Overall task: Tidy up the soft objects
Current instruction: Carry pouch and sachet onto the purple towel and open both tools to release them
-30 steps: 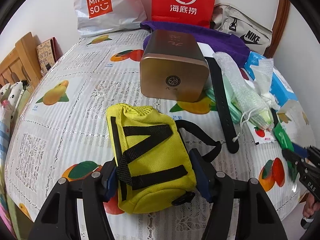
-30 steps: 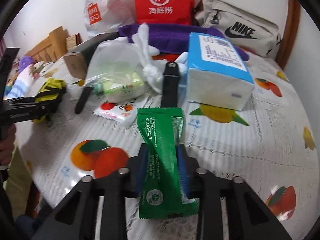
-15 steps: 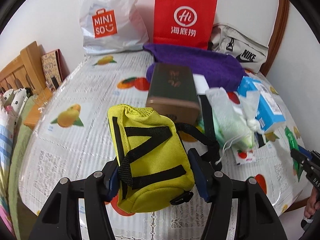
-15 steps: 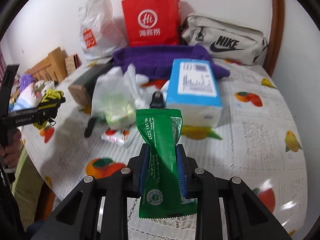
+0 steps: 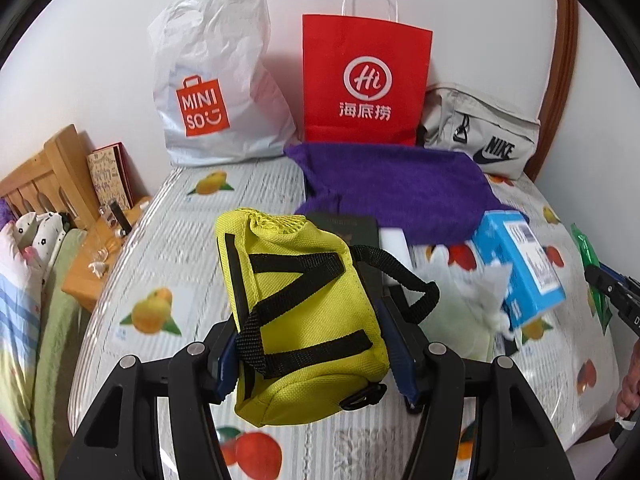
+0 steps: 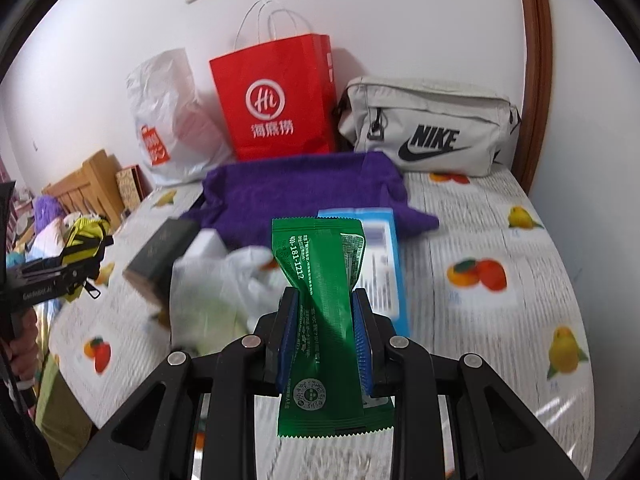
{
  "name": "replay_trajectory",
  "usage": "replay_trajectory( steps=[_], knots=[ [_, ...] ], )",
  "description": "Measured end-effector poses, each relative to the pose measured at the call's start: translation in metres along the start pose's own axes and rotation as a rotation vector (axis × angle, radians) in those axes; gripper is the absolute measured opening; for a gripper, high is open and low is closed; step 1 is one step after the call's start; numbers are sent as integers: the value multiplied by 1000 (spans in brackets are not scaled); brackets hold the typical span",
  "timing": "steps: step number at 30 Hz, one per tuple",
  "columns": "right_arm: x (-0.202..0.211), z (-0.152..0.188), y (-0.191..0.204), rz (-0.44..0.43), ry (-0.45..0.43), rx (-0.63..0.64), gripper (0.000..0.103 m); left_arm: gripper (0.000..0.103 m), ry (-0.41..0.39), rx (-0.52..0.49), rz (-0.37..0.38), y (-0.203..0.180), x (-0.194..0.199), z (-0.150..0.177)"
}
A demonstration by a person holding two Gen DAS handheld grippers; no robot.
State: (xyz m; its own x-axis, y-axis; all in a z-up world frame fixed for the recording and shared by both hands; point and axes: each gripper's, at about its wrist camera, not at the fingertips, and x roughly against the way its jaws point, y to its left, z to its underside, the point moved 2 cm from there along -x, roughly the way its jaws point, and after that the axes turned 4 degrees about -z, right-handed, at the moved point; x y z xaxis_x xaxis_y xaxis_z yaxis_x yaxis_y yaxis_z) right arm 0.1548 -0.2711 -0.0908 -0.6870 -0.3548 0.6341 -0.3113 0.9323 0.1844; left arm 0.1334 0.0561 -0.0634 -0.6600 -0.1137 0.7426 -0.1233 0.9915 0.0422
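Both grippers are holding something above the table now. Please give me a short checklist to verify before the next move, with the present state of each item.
1. Left gripper grip on the yellow pouch: ok, pads press both sides.
2. Right gripper grip on the green packet: ok, pinched at its narrowed middle.
3. Pouch strap free of table items: cannot tell, the loop hangs over the clutter.
4. Red paper bag upright: ok. Open at the top: cannot tell.
5. Purple towel before the bags: not ok, it covers that part of the table.
6. The two grippers apart: ok.
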Motion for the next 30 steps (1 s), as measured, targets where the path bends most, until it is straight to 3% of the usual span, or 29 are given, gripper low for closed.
replay_trajectory(
  steps=[14,30],
  knots=[
    [-54,-72,-13,-19,-15,-17,27,59,-4,20,11,-8,-32,-47],
    [-140,-126,-31,-55,36,-21,27,59,74,23,42,-29,-117,-102]
  ],
)
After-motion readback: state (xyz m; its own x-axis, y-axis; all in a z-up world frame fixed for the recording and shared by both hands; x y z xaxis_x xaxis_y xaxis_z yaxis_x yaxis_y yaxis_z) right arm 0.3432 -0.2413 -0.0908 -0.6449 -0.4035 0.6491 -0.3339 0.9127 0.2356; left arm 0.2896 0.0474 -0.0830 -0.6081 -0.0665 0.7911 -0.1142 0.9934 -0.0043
